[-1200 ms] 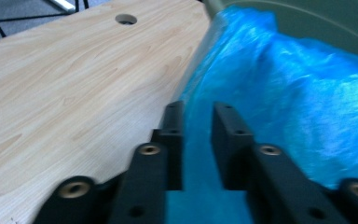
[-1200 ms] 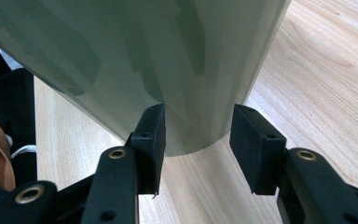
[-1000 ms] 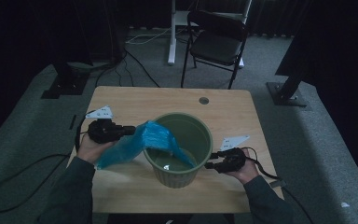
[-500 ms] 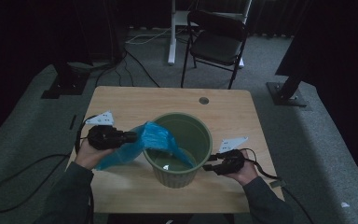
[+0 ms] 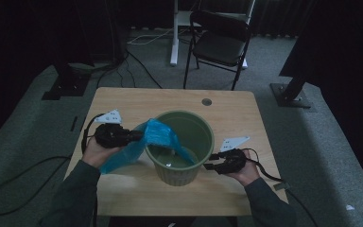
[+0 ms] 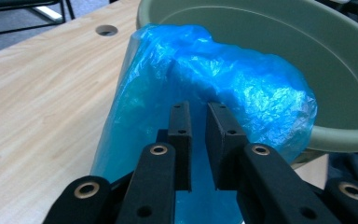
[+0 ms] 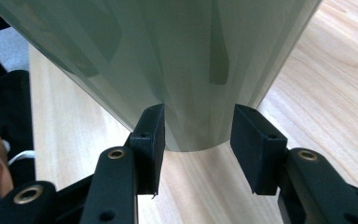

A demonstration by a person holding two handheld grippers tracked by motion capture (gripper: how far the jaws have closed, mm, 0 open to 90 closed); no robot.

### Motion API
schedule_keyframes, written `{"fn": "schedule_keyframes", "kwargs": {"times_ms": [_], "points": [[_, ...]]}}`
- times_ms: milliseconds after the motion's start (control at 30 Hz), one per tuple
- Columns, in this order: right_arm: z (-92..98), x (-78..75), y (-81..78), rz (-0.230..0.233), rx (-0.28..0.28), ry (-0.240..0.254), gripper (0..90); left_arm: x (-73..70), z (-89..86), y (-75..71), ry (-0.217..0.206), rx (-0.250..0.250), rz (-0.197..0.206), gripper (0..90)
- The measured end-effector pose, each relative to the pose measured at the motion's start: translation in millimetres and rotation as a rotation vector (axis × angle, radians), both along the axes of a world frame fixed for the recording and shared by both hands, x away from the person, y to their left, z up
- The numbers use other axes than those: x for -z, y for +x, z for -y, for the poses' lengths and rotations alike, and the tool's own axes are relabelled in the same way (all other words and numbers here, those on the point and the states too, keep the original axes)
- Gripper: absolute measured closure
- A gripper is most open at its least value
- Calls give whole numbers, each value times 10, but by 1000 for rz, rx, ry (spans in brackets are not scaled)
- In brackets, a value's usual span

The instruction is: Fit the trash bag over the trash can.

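Observation:
A green plastic bucket (image 5: 209,138) stands upright in the middle of the wooden table (image 5: 123,101). A crumpled blue plastic bag (image 5: 157,135) hangs over its left rim, partly inside and partly down the outside. My left gripper (image 5: 139,137) points at the bag from the left. Its jaws have just been opening and now stand a narrow gap apart (image 6: 198,109), with the bag (image 6: 233,84) just beyond the tips and no film pinched between the pads. My right gripper (image 5: 209,166) is open at the bucket's right foot; its jaws (image 7: 198,114) flank the bucket wall (image 7: 168,56) without pressing on it.
A round cable hole (image 5: 206,101) sits in the table's far edge. A black folding chair (image 5: 217,45) and a white stand leg (image 5: 174,33) are on the carpet behind the table. Cables trail from both grippers off the table sides.
The left hand has shifted slightly toward the person beside the bucket, and the bag has sagged a little over the rim. The right hand has kept still.

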State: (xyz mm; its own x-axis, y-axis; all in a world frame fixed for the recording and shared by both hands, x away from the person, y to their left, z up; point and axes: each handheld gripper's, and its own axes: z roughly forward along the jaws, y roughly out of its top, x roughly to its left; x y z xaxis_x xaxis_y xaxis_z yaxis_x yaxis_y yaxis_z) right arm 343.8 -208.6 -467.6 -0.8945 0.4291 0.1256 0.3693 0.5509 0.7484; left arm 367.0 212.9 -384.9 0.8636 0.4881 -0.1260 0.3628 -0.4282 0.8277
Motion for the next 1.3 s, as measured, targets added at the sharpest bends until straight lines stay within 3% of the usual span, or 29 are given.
{"fn": "schedule_keyframes", "kwargs": {"times_ms": [233,367,600,667,733,800,867,967,1300], "points": [[-2,-6,54,5,13,8,540,19,-72,185,-8,-101,26,666],[22,-2,58,0,18,12,540,57,-200,299,-57,-65,20,514],[10,9,62,-5,13,9,540,122,-240,434,-57,-53,-2,443],[11,6,57,-4,8,10,540,211,-231,526,-57,-42,-61,444],[17,-2,47,-4,3,14,540,244,-235,542,-54,-34,-84,478],[21,-8,33,-3,-7,15,540,256,-242,531,-49,-40,-93,595],[25,-16,14,-2,-9,15,540,251,-247,517,-51,-39,-91,734],[43,-36,-13,7,-10,19,540,158,-280,412,-66,-32,-52,885],[23,-88,-67,22,-14,31,540,-139,-198,156,-55,-5,34,895]]}}
